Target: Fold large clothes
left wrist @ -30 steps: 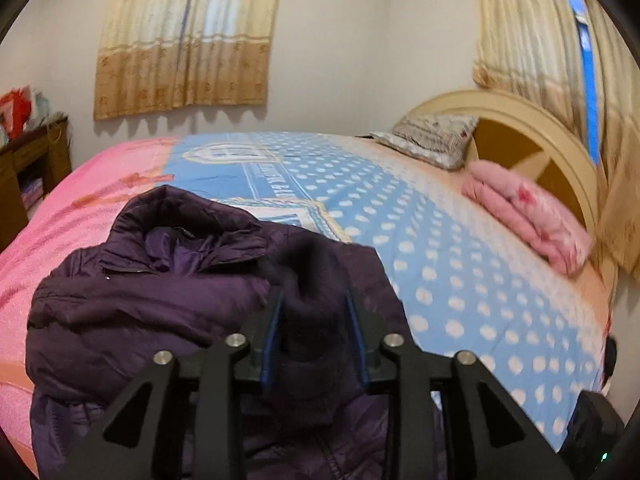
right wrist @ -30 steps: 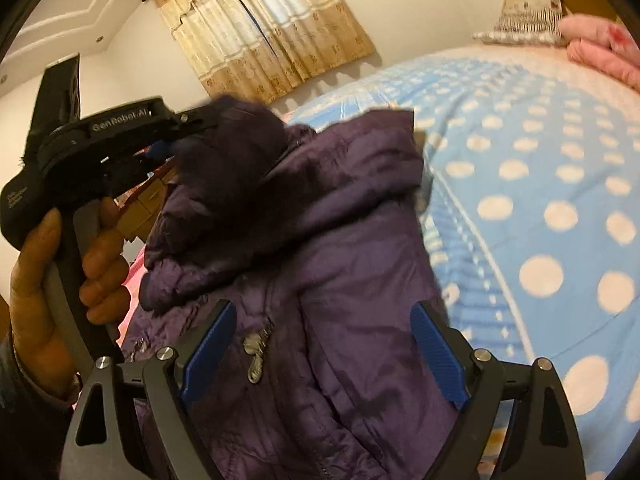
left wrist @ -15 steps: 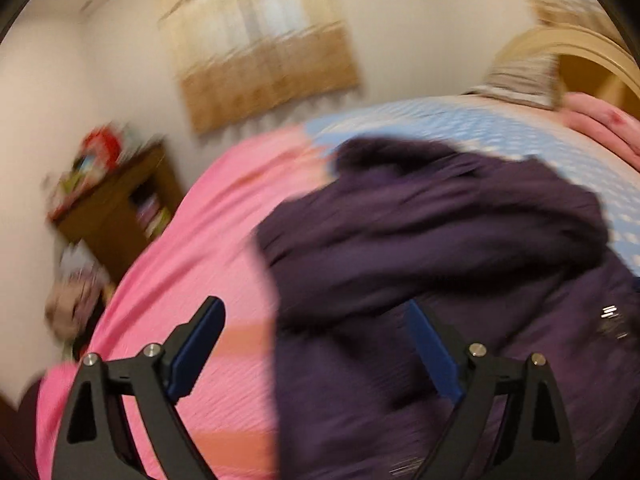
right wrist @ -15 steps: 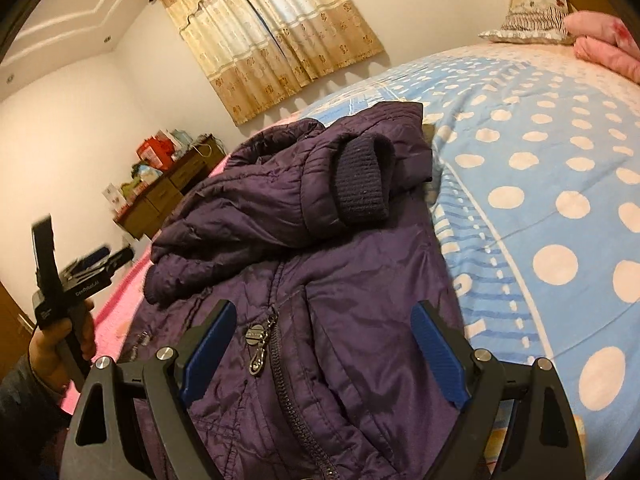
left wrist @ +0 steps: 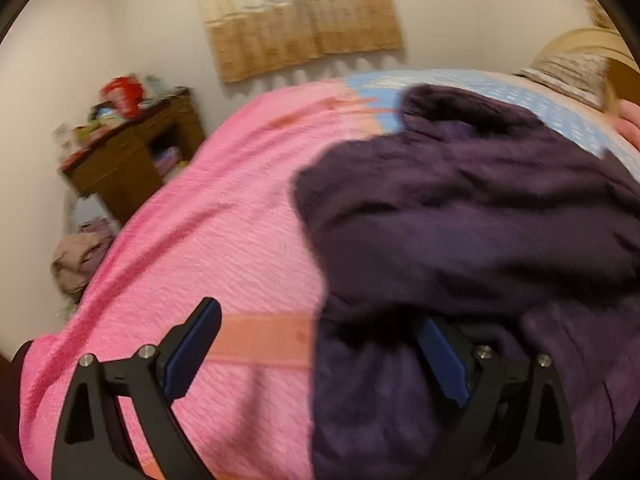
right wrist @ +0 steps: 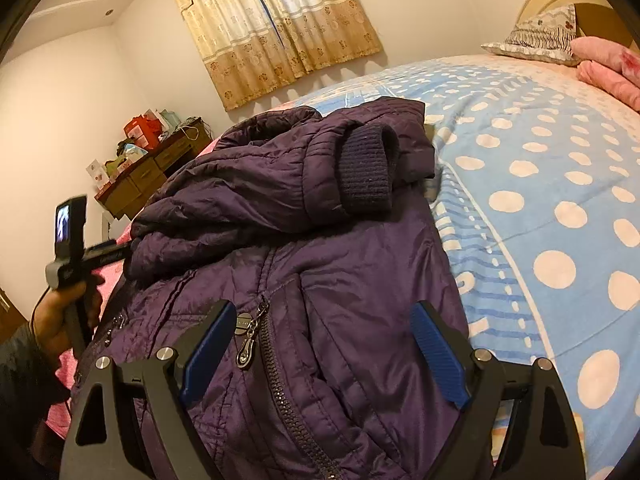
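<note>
Here the purple jacket (right wrist: 304,280) lies on the bed (right wrist: 540,168), one sleeve folded across its chest. The left gripper (left wrist: 316,356), jaws opening and empty, straddles the jacket's left edge; the right gripper (right wrist: 324,348) hovers wide above the zipper. Next likely comes gripping the hem.

The left hand-held gripper (left wrist: 316,354) no longer pinches the dark knit cuff (right wrist: 366,168) of the purple jacket (right wrist: 312,280); its jaws are opening, with only the jacket's edge and the pink bedspread (left wrist: 224,240) showing between them, apparently untouched, though that view is blurred. The cuff, lifted a second ago, now lies folded across the jacket's chest. In the right wrist view, the left hand (right wrist: 60,316) has drawn away from above the jacket to its far left side, lower and beside the bed.
</note>
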